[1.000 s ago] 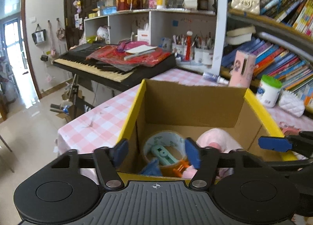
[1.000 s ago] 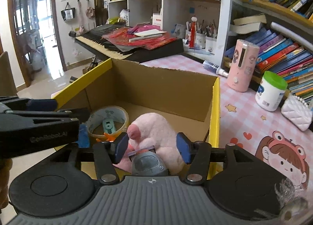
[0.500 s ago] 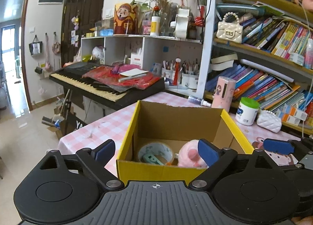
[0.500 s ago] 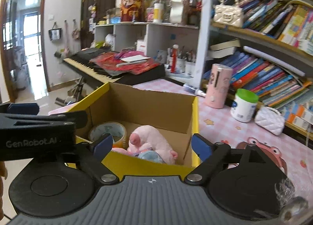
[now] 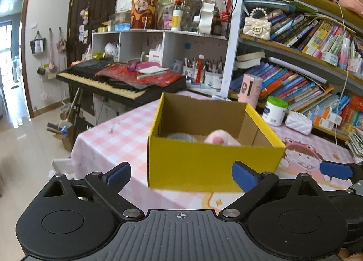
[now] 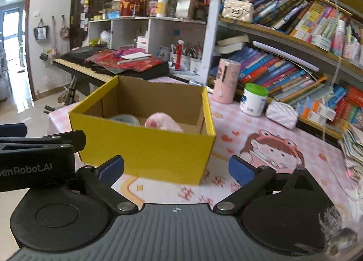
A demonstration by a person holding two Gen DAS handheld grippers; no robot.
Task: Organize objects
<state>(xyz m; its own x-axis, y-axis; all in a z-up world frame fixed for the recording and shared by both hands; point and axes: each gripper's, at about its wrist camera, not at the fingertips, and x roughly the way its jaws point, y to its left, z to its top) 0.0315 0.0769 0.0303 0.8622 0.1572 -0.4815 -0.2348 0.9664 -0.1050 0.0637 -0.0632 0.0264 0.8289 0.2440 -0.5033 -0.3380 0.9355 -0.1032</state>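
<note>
Claws: left claw (image 5: 181,176) and right claw (image 6: 175,169) both spread wide, holding nothing, short of the yellow box (image 5: 213,161). Box sits on the tabletop (image 5: 118,138), pink plush (image 6: 164,124) inside. Select remaining loose items; approach squarely, clearing the box rim.

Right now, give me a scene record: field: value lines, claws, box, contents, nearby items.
left claw: open, empty, held back in front of the box
right claw: open, empty, also in front of the box
yellow box: on the pink tablecloth, top open
box contents: pink plush toy and tape roll showing above the near wall; the rest hidden
right of box: white jar with green lid, pink cylinder, white quilted pouch
behind box: keyboard, bookshelf
</note>
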